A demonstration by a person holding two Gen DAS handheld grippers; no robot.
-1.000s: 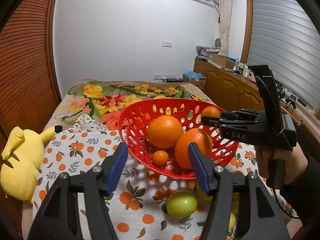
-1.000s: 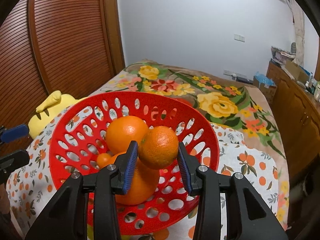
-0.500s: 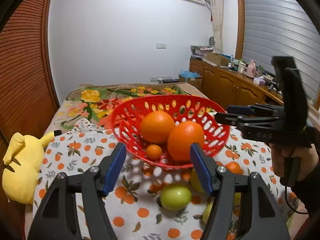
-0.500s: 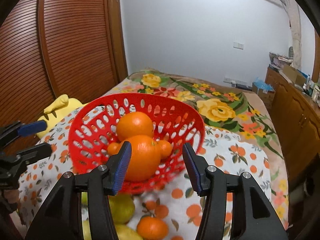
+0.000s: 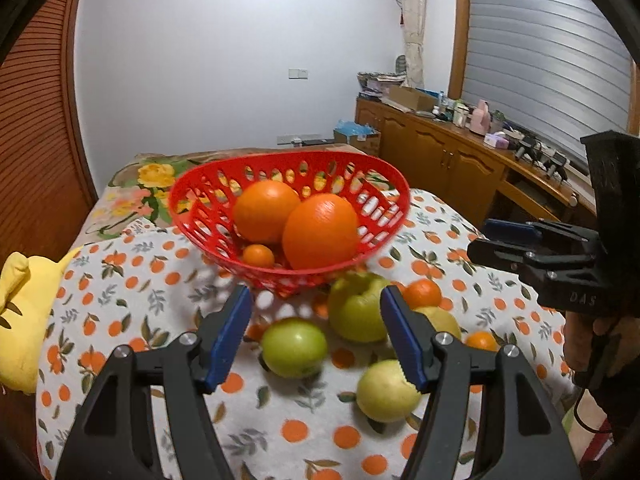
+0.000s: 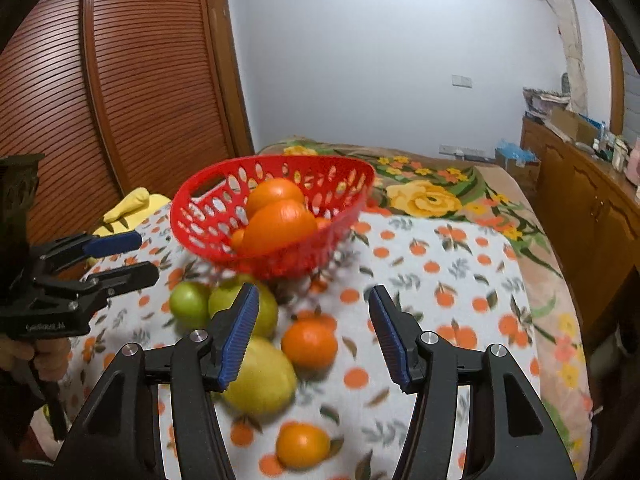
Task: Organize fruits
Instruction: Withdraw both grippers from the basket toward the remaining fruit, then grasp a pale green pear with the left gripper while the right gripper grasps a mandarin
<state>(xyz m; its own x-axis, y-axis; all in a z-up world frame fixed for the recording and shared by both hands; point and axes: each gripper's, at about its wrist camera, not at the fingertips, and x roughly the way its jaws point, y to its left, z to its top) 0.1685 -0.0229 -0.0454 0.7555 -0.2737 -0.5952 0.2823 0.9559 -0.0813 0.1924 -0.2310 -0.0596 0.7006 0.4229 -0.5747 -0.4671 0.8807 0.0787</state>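
Note:
A red basket [image 5: 200, 208] [image 6: 200, 220] stands on the orange-print cloth and holds two large oranges [image 5: 320, 232] [image 6: 280, 220] and a small orange [image 5: 258, 256]. Loose on the cloth in front of it lie green apples [image 5: 294, 346] [image 6: 188, 302], a yellow-green fruit [image 6: 260, 380] and small oranges [image 6: 310, 342] [image 5: 422, 292]. My left gripper [image 5: 315, 294] hangs open over the apples, holding nothing. My right gripper [image 6: 313, 292] [image 5: 504, 240] is to the right of the basket. Its jaws are opening with nothing gripped between them, and a small orange lies below.
A yellow plush toy [image 5: 24, 320] lies at the cloth's left edge. A flowered blanket [image 6: 424, 196] covers the bed behind the basket. Wooden cabinets [image 5: 452, 160] with clutter on top run along the right wall, and slatted wooden doors [image 6: 120, 80] along the left.
The right gripper released the small orange into the basket, drew back from it and widened its jaws. The left gripper also drew back, bringing the loose fruit into view.

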